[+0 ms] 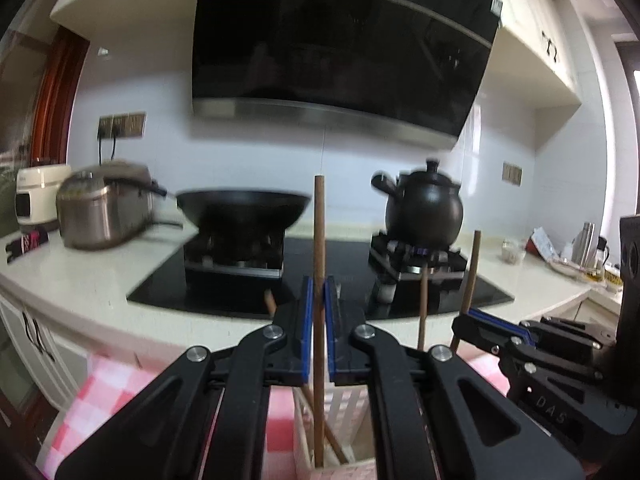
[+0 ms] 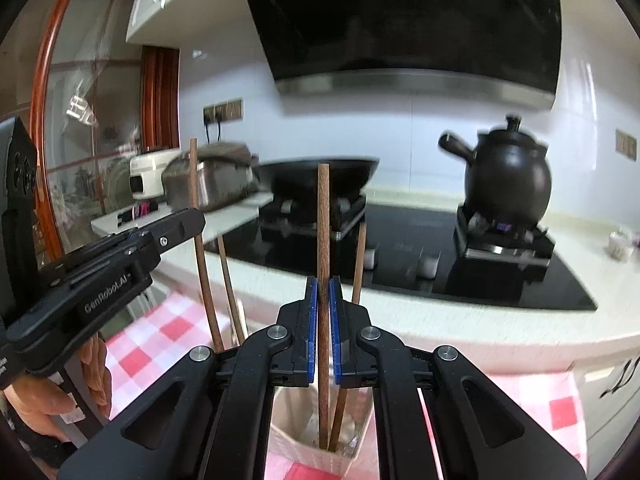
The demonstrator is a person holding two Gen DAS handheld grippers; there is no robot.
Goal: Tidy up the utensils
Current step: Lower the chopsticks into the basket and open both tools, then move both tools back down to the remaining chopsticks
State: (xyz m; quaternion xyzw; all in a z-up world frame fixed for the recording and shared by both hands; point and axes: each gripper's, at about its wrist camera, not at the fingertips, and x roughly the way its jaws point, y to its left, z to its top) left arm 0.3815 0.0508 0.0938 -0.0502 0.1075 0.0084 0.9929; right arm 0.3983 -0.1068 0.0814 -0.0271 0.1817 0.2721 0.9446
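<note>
My left gripper [image 1: 319, 286] is shut on a brown wooden chopstick [image 1: 319, 220] held upright, its lower end inside a white slotted holder [image 1: 306, 420] on a pink checked cloth [image 1: 100, 392]. Another chopstick [image 1: 334, 442] leans in that holder. My right gripper [image 2: 323, 285] is shut on a second upright chopstick [image 2: 323, 220], whose lower end also dips into the holder [image 2: 288, 428]. Each gripper shows in the other's view: the right one [image 1: 468, 316] at the right, the left one [image 2: 194, 222] at the left. Two more chopsticks [image 2: 359, 264] [image 2: 228, 276] stand in the holder.
Behind the cloth runs a pale counter edge [image 1: 120, 320] with a black hob [image 1: 160, 280]. On it sit a wok [image 1: 244, 208] and a black clay pot [image 1: 424, 208]. A steel cooker [image 1: 104, 208] stands at the left. A hand [image 2: 48, 400] holds the left gripper.
</note>
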